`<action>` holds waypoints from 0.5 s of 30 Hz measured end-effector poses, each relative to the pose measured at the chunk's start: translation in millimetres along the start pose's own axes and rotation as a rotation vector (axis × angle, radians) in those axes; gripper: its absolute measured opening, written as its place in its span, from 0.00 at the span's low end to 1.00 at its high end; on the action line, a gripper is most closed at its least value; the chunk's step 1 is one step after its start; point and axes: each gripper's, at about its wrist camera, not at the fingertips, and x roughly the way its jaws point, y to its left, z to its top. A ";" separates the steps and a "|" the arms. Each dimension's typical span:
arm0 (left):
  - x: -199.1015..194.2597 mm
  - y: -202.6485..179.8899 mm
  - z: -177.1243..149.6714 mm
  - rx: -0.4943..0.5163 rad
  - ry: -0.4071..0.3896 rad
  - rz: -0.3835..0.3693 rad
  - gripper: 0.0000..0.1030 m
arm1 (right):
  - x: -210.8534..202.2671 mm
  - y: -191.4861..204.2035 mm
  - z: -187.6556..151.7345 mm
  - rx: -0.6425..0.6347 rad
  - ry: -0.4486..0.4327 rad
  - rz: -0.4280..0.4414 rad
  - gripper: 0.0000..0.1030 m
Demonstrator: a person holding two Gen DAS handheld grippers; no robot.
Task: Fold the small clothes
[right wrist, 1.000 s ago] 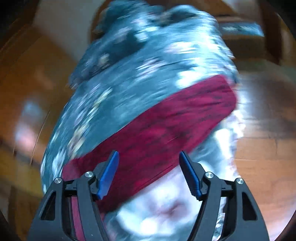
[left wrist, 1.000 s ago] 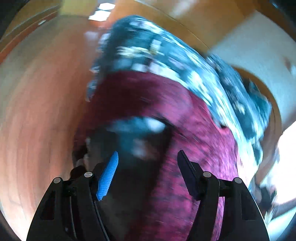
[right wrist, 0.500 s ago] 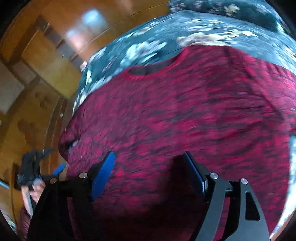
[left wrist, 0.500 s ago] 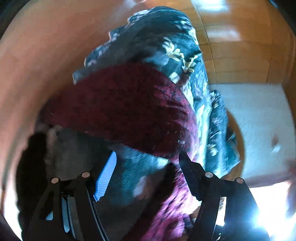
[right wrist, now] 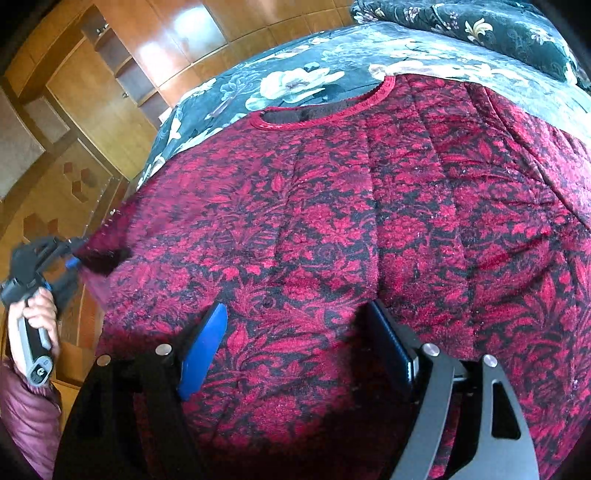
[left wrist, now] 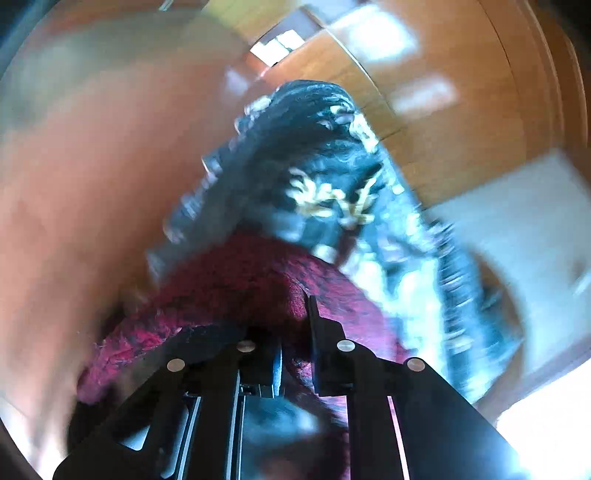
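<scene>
A red and black patterned top (right wrist: 332, 229) lies spread on a bed, neckline at the far side. My right gripper (right wrist: 299, 347) is open, its blue pads just above the cloth near its middle. My left gripper (left wrist: 295, 332) is shut on the top's edge (left wrist: 236, 291), with the cloth bunched over its fingers. The right wrist view shows the left gripper (right wrist: 70, 254) at the far left, pinching the top's left corner and lifting it.
The bed has a dark floral cover (right wrist: 295, 81) with a matching pillow (right wrist: 480, 26) at the back right. Wooden cabinets (right wrist: 92, 103) stand behind and to the left. The left wrist view is blurred.
My left gripper has closed on the top's left edge and is pulling it. My right gripper has come down close over the spread cloth and stays open.
</scene>
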 end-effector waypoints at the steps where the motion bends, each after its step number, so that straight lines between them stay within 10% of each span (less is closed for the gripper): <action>1: 9.7 -1.7 0.2 0.040 0.025 0.055 0.10 | 1.9 0.6 -0.4 -0.005 0.001 -0.004 0.78; 5: 41.8 2.2 -9.3 0.124 0.124 0.204 0.15 | 5.9 5.1 -1.1 -0.028 -0.005 -0.023 0.80; 15: -18.9 -41.3 -37.6 0.221 0.036 0.180 0.21 | 0.6 -0.9 3.6 0.000 0.000 0.030 0.83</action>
